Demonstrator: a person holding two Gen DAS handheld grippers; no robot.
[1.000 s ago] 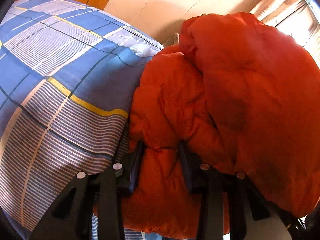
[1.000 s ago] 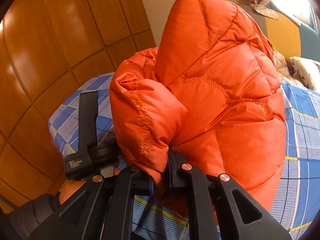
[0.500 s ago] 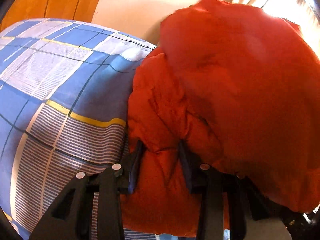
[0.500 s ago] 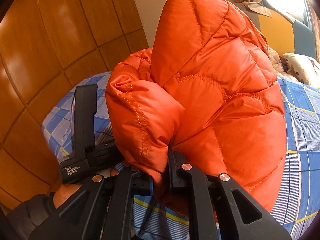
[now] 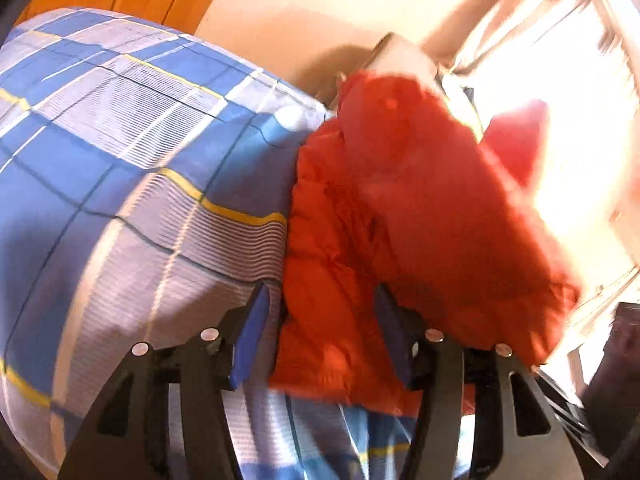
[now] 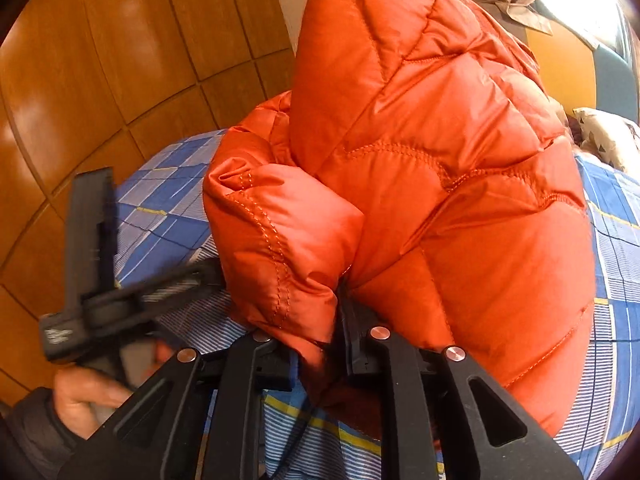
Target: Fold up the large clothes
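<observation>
A puffy orange quilted jacket (image 6: 420, 160) stands bunched up on a bed with a blue checked sheet (image 6: 168, 216). My right gripper (image 6: 316, 332) has a fold of the jacket's lower edge between its jaws. They are opening, but the fabric still fills the gap. In the left wrist view the jacket (image 5: 400, 220) lies to the right on the sheet (image 5: 140, 160). My left gripper (image 5: 320, 300) is opening around another fold: the left blue pad (image 5: 250, 336) stands off the fabric and the right pad touches it. A person's hand (image 6: 80, 396) holds the left gripper's black frame (image 6: 88, 280).
A wooden panelled wall (image 6: 100, 60) stands behind the bed's left edge, with a beige wall (image 5: 320, 8) beside it. A bright curtained window (image 5: 560, 120) is at the right. A patterned pillow (image 6: 604, 136) lies at the far right of the bed.
The left jaws have spread and the left pad has come off the jacket. The jacket's upper part has sunk away to the right in the left view. The right jaws stand slightly wider.
</observation>
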